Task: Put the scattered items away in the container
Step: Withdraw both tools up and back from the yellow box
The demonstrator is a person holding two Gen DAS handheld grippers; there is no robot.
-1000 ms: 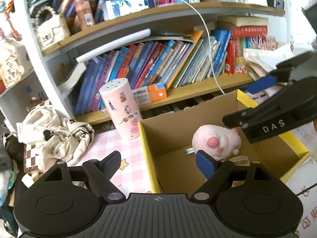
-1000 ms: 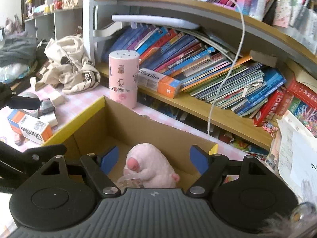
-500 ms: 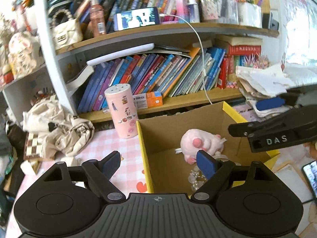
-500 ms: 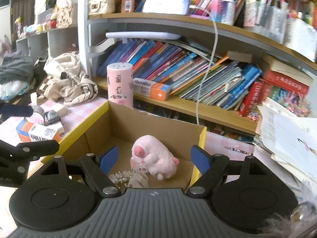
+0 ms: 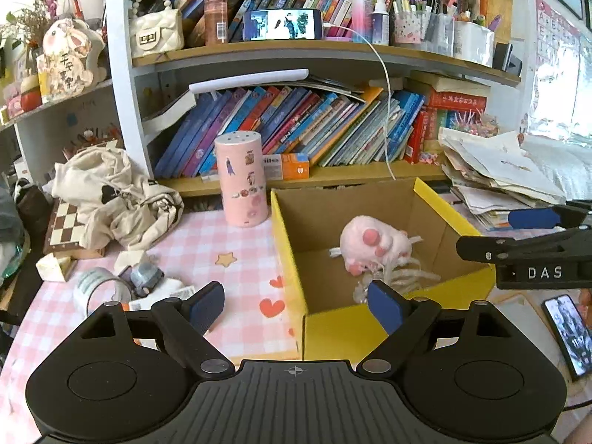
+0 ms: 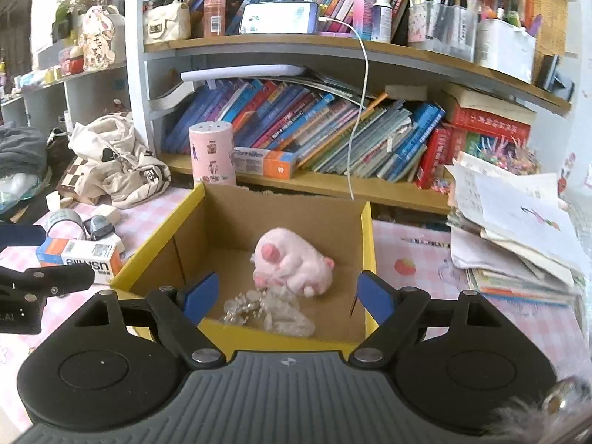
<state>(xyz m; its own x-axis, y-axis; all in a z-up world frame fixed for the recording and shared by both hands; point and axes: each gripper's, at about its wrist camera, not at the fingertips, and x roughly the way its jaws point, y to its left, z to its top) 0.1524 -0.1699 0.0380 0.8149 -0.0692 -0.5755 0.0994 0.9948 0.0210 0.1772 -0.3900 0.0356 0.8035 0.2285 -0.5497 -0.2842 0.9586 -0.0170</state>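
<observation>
A yellow cardboard box [image 5: 288,244] stands open on the pink checked table. Inside lie a pink plush toy [image 5: 373,244] and a clear beaded piece [image 5: 399,277]. My left gripper [image 5: 296,307] is open and empty, low in front of the box's near left corner. My right gripper [image 5: 518,235] shows at the right edge, beside the box. In the right wrist view the right gripper [image 6: 288,296] is open and empty over the near rim of the box [image 6: 370,244], with the plush toy [image 6: 292,266] beyond it. A toothpaste box [image 6: 81,255], a tape roll [image 6: 66,218] and a small grey object [image 6: 98,225] lie left of the box.
A pink cylinder [image 5: 242,181] stands behind the box's left corner, before a full bookshelf [image 5: 296,137]. A crumpled cloth bag [image 5: 111,199] and a chessboard [image 5: 64,225] lie far left. Stacked papers [image 5: 507,177] and a phone [image 5: 569,333] are on the right.
Both grippers have drawn back from the box, so more of the table and shelf shows. The plush toy stays lying in the box, farther from the fingers than before.
</observation>
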